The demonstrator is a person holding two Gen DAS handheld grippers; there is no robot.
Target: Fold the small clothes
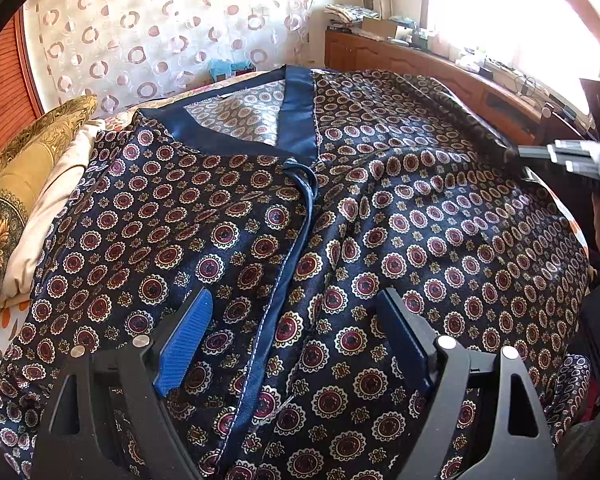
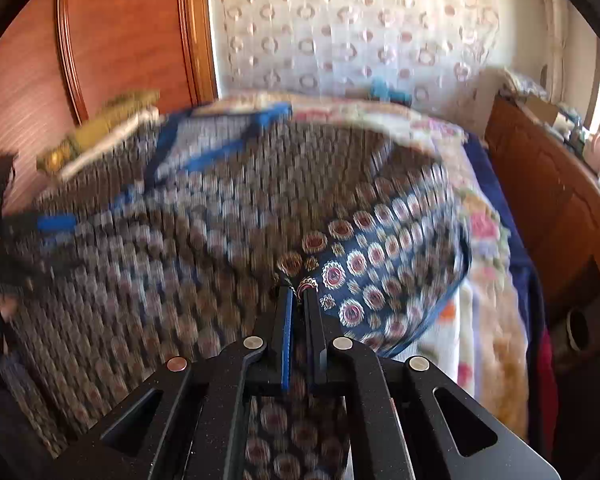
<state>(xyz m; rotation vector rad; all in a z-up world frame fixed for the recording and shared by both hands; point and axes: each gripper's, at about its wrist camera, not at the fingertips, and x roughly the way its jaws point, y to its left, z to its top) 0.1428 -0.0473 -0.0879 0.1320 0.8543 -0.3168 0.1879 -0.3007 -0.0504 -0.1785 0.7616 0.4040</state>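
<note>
The left tongs [image 1: 296,332] hang just above the near part of the shirt [image 1: 260,240], their fingers wide apart and gripping nothing; the blue front band [image 1: 288,272] runs between them. The shirt lies spread front-up across the bed [image 2: 488,264], covering most of it from the near edge to the far edge, collar [image 1: 296,120] toward the far side.

The right tongs [image 2: 298,296] are pressed together on a pinch of cloth at the shirt's right side, toward the right edge of the bed. That part of the shirt is raised off the bed and curls over, showing a sharper patch of the medallion print. The right wrist view is heavily blurred elsewhere, so the exact fold line cannot be read.

Handling, as a judgement:
- The cloth is thin, glossy and satin-like. Expect it to be light, limp and slippery; it will slide on itself and will not keep a crease unaided.
- A shallow pinch may slip. Take hold at a hem, seam or the front band, where the layers are thicker.
- Lift low and carry across slowly, or the loose cloth will bunch.
- The left tongs could pin the middle while the right side is folded over.

Beyond the far edge hang patterned curtains [image 1: 160,32]; a gold cushion [image 1: 16,184] sits at the left edge.
</note>
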